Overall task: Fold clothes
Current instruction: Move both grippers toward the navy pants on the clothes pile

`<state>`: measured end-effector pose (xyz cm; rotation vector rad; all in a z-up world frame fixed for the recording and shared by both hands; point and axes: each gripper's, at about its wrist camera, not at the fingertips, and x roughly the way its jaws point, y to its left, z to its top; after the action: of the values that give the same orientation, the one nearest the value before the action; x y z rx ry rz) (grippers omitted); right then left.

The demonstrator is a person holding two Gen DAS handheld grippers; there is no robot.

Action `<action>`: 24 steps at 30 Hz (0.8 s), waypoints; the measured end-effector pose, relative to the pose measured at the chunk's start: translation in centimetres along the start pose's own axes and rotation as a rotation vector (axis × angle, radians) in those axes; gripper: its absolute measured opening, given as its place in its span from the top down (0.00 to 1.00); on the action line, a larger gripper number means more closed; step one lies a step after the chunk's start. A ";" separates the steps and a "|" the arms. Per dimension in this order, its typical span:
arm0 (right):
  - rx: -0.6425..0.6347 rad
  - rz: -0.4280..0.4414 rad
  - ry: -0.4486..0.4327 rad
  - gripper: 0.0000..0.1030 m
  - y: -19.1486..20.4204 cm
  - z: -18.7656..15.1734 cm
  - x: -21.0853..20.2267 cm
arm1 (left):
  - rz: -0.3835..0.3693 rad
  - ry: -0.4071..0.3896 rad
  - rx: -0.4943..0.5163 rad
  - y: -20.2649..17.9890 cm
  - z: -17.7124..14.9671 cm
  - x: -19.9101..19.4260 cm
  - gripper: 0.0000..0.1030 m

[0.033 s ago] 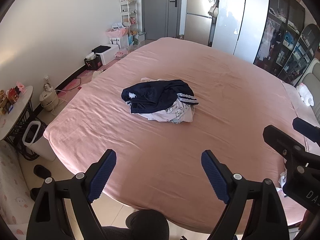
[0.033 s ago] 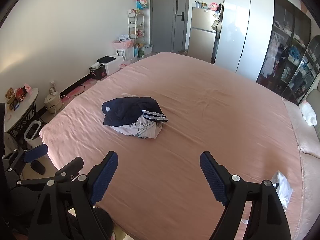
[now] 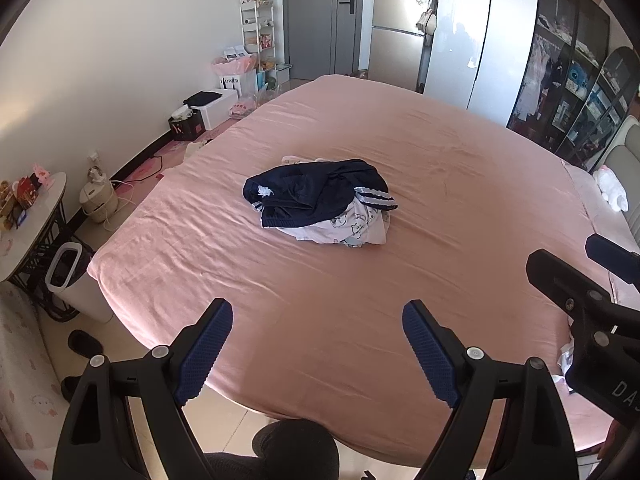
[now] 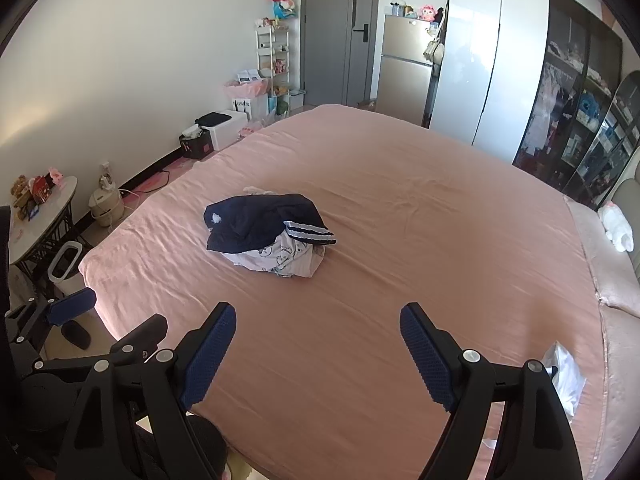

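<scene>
Nothing has shifted between the earlier frames and these: both grippers hover over the near edge of the bed, the heap lies where it lay; judged from this, folding has not begun and a reach toward the pile is the step in hand.

Item, left gripper (image 3: 318, 348): jaws spread wide, nothing between them, black arms with blue ribbed pads.

Item, right gripper (image 4: 318, 350): likewise wide and empty (its black frame intrudes at the right edge of the left wrist view).

Item, pile of clothes (image 3: 320, 204): crumpled heap near the middle of the bed, well apart from both grippers; a navy garment (image 3: 304, 196) on top, soft and matte, with a cuff or hem banded in white stripes toward the right; beneath it a pale printed garment (image 3: 352, 226), thin, with small cartoon figures, spilling out on the near right side.

Item, bed (image 3: 440, 160): pink sheet, faintly creased, otherwise smooth.

Item, plastic bag (image 4: 566, 380): clear, crinkled, at the near right of the bed.
</scene>
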<state>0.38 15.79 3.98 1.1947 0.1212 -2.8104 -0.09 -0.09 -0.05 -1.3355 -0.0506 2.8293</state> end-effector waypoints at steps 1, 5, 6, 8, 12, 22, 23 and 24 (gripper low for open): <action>-0.001 0.000 0.001 0.18 0.0 0.0 0.1 | -0.001 -0.002 0.000 0.1 0.0 0.1 0.15; -0.005 0.000 0.007 0.18 0.2 0.2 0.5 | 0.016 0.000 0.016 -0.4 0.2 0.5 0.15; -0.006 0.001 0.009 0.18 0.2 0.3 0.6 | 0.023 0.001 0.022 -0.6 0.3 0.6 0.15; -0.006 0.002 0.009 0.18 0.2 0.3 0.7 | 0.038 0.003 0.034 -0.9 0.4 0.9 0.15; -0.014 0.010 0.020 0.18 0.3 0.8 2.2 | 0.036 0.019 0.024 -0.2 1.1 1.9 0.15; -0.027 0.008 0.043 0.18 0.1 2.2 6.6 | 0.042 0.041 -0.013 0.8 3.2 6.3 0.15; -0.031 0.005 0.044 0.18 0.1 2.5 7.1 | 0.044 0.047 -0.018 0.9 3.5 6.9 0.15; -0.033 0.003 0.044 0.18 0.0 2.7 7.6 | 0.047 0.053 -0.017 0.8 3.7 7.6 0.15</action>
<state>-6.80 15.13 0.37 1.2492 0.1684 -2.7691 -7.79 -0.82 -3.59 -1.4331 -0.0432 2.8361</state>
